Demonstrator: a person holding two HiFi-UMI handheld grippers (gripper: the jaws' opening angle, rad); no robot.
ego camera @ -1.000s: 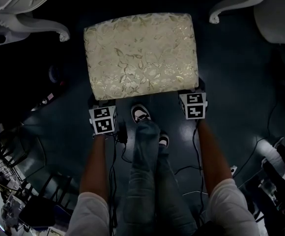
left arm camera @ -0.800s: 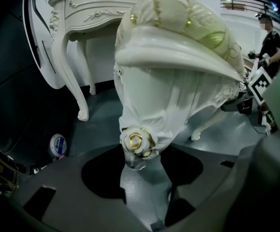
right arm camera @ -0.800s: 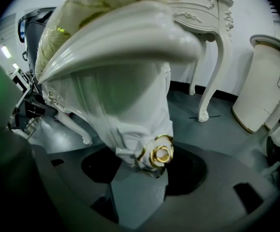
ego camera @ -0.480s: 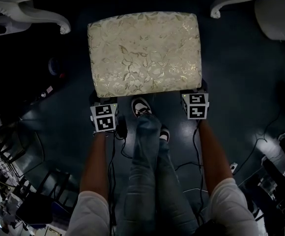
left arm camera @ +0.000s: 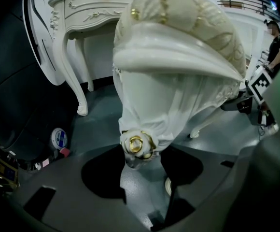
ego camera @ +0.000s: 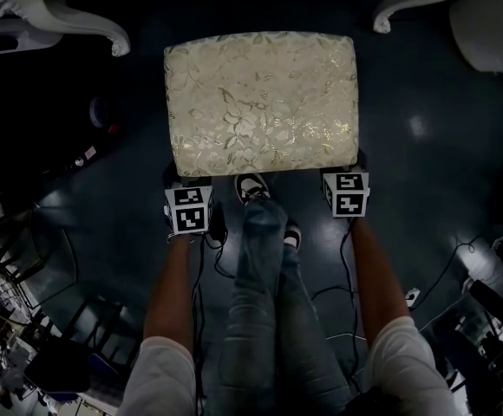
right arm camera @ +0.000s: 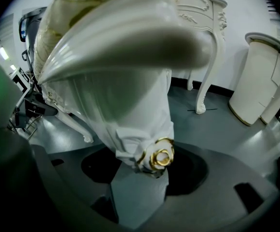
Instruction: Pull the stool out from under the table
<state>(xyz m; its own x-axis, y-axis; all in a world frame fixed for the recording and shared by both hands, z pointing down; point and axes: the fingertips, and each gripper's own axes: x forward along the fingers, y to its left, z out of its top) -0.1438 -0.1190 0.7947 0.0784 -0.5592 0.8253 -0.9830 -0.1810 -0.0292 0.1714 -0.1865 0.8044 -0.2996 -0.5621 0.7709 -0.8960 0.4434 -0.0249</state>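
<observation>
A cream, leaf-patterned stool [ego camera: 260,102] stands on a dark floor [ego camera: 425,180]. Its whole cushion is in the open, just on the near side of the white table's [ego camera: 78,20] curved legs. The left gripper [left arm camera: 139,161] is clamped on the stool's near-left leg, and the right gripper [right arm camera: 149,170] on its near-right leg (each at a gold rosette on the knee). The person's shoe [ego camera: 250,199] sits between the two grippers, at the stool's near edge.

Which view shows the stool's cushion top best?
Head view: the stool's whole cushion shows from above. Both gripper views sit low, showing only its edge above a carved corner leg.
</observation>
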